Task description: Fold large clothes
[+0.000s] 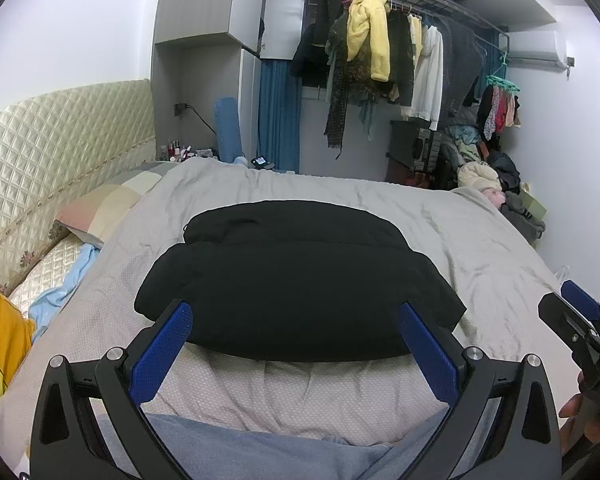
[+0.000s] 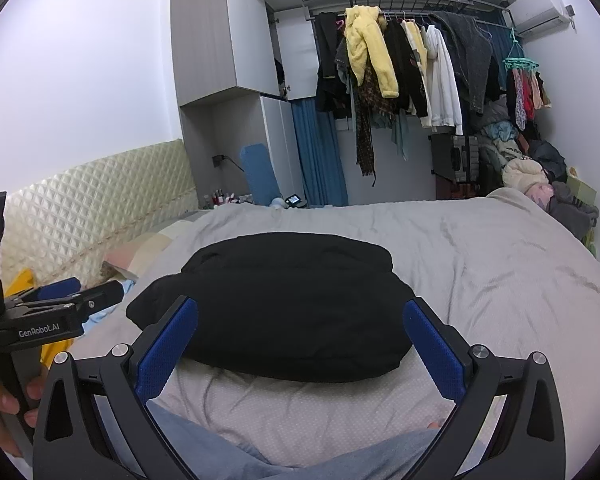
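Observation:
A black garment lies folded in a thick bundle on the grey bed cover, with a smaller folded layer on its far side. My left gripper is open just short of the bundle's near edge, blue pads wide apart and nothing between them. The right wrist view has the same bundle dead ahead, and my right gripper is open over its near edge, holding nothing. Each gripper appears at the edge of the other's view: the right gripper and the left gripper.
A quilted headboard and pillows lie to the left, with a yellow cloth at the bed's left edge. A rail of hanging clothes and a clothes pile fill the far wall. Blue fabric lies nearest me.

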Motion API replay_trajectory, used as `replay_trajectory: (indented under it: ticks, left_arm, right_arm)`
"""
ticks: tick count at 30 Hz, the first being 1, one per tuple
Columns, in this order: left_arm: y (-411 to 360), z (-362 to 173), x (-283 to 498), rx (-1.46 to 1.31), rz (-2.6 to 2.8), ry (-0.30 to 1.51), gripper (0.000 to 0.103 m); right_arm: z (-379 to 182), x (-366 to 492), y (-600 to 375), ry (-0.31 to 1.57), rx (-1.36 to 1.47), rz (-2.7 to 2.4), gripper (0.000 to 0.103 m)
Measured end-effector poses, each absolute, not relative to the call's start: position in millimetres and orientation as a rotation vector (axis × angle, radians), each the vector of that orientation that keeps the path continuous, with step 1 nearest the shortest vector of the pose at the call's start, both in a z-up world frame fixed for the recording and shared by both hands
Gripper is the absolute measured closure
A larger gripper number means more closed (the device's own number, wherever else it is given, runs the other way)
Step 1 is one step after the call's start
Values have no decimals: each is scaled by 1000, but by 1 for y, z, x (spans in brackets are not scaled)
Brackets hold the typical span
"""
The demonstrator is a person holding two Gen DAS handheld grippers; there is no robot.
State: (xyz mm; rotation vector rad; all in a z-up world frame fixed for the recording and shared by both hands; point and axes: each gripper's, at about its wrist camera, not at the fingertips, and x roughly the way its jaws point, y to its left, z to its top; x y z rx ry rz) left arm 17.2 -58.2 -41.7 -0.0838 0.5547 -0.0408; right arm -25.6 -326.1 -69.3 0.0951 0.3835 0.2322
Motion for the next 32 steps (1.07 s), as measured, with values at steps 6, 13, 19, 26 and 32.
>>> replay_trajectory:
  ticks: [6,13,19,26,32]
  left_arm:
    - [-59,-41,16,-72,-45,552,0]
    - [-60,-40,14,-75,-45,553,0]
    - [-59,-39,15,-73,-48,554,0]
    - [-60,-39,14,-71,-52,554,0]
    - [-60,-39,14,-73,-51,553,0]
  right_arm:
    - [-70,-26,-325,387,91,228,0]
    - [-72,-27,-325,386,95,223,0]
    - [-72,-27,-325,386,96,226,0]
    - [-72,-26,-326,386,97,228,0]
    - [-71,-26,-327,385,98,227,0]
